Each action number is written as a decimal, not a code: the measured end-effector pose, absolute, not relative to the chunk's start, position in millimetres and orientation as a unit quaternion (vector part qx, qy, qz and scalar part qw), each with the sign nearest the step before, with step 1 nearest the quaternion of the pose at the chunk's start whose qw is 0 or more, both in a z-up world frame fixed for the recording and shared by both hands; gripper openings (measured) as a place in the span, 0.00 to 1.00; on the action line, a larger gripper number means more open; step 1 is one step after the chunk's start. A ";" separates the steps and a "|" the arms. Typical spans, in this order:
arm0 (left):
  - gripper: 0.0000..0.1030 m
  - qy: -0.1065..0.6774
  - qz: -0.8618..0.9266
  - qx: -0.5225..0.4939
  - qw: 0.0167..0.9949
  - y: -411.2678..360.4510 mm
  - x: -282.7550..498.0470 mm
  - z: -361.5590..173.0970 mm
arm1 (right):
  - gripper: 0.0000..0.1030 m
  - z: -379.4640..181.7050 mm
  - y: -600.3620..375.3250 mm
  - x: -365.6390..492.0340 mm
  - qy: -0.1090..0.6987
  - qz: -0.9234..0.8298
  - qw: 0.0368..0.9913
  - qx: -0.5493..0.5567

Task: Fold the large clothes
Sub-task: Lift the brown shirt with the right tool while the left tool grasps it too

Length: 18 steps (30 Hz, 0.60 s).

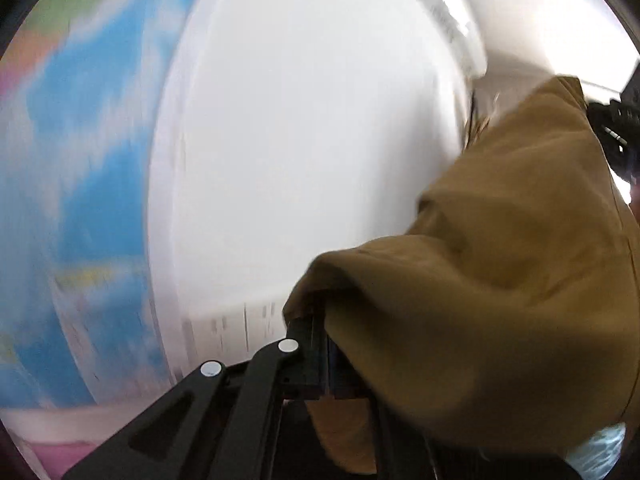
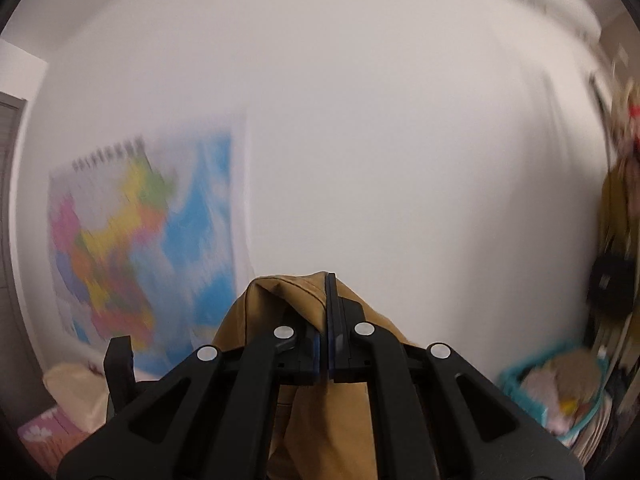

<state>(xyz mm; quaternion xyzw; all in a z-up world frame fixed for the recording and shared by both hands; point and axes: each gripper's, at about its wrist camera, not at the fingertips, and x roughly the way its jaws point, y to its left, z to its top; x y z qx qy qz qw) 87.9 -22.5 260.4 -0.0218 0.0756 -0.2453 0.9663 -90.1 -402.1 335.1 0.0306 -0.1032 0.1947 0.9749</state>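
Observation:
A mustard-brown garment is lifted in the air in front of a white wall. In the left wrist view my left gripper is shut on an edge of the cloth, which drapes over its right finger and stretches up to the right. There the other gripper's black body shows at the frame edge. In the right wrist view my right gripper is shut on another part of the brown garment, and the fabric hangs down beneath the fingers. Both views are blurred by motion.
A colourful map hangs on the white wall at the left, seen also as a blue blur of the map. A teal basket with laundry stands at the lower right. Hanging items crowd the right edge. Pink bedding lies low left.

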 end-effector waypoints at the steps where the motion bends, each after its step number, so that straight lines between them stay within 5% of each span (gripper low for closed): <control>1: 0.01 0.063 -0.247 -0.024 0.967 -17.9 76.7 273.4 | 0.02 345.4 -403.9 -118.6 -0.127 0.198 0.972 0.025; 11: 0.01 -0.063 -0.174 -0.012 0.983 65.1 -137.4 368.0 | 0.02 337.9 -407.1 -253.8 -0.180 0.307 0.934 0.037; 18: 0.01 -0.038 -0.080 0.071 0.993 73.8 -252.9 373.9 | 0.02 301.9 -387.9 -270.9 -0.132 0.426 0.893 0.054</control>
